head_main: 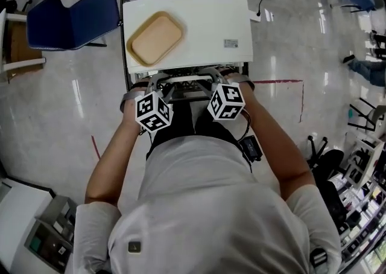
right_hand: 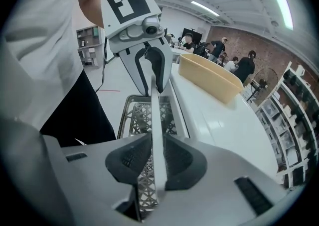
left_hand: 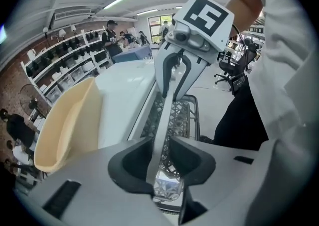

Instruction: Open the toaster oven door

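Note:
The white toaster oven (head_main: 205, 25) stands in front of me with a tan tray (head_main: 155, 38) on its top. Its pale handle bar (head_main: 184, 77) runs along the near edge. My left gripper (head_main: 158, 81) grips the bar's left part, my right gripper (head_main: 212, 76) its right part. In the left gripper view the bar (left_hand: 167, 115) passes between the dark pads of the left gripper (left_hand: 160, 153), and the right gripper (left_hand: 175, 78) clasps it farther along. In the right gripper view the right gripper (right_hand: 157, 158) pinches the bar (right_hand: 154, 115). A metal mesh rack (right_hand: 142, 120) shows below it.
A blue chair (head_main: 75, 19) stands at the far left of the oven. A red tape line (head_main: 283, 81) marks the floor on the right, and an office chair (head_main: 322, 158) with shelves stands farther right. People stand at tables in the background (right_hand: 219, 51).

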Available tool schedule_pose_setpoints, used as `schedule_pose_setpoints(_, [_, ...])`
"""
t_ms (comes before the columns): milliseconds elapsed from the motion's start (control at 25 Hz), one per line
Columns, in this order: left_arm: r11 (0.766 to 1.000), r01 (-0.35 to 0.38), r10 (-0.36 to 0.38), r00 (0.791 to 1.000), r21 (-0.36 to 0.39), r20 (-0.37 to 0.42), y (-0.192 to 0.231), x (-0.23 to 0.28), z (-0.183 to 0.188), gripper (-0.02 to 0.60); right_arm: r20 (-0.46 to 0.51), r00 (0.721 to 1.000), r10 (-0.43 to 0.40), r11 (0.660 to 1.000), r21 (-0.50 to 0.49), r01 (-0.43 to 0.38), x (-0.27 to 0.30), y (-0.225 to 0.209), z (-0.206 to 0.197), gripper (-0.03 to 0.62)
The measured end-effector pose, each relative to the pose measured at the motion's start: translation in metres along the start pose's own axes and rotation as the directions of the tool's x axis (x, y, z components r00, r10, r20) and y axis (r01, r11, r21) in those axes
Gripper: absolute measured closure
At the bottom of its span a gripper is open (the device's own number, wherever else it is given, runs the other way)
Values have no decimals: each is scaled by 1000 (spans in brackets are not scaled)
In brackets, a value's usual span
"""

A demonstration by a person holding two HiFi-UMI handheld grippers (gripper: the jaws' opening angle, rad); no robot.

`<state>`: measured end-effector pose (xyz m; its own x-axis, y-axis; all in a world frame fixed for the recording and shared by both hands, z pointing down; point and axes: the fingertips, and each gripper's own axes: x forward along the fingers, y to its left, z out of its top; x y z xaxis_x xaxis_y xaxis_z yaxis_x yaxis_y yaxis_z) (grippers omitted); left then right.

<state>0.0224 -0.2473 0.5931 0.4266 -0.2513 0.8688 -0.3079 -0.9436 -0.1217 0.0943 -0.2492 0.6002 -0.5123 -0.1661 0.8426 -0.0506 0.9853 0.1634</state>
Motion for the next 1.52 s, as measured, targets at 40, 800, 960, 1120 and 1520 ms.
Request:
schedule_pose_setpoints(40, [1000,-9,9,1000,6,-7,0,3,0,456,1,1000,0,1000,-11,0,0,0,-2,510])
schedule_pose_setpoints(800, [963,-243,256,960,119,-111,-48,13,-15,485,15,983,-181,974,-138,181,7,51,-12,517])
schedule_pose_setpoints(960, [951,-292,303,945,102,-122,-65,20,-21,480,14,979,-204,967,-155,204,11,69,-20,517])
schedule_pose_setpoints(1120, [940,-310,329,935,145,-134,-81,23,-28,482,-2,979,-203,959,-202,198,14,86,-23,519])
schedule_pose_setpoints(1520, [900,-362,401,906,243,-137,-100,32,-39,489,-32,955,-296,936,-209,284,23,107,-31,519])
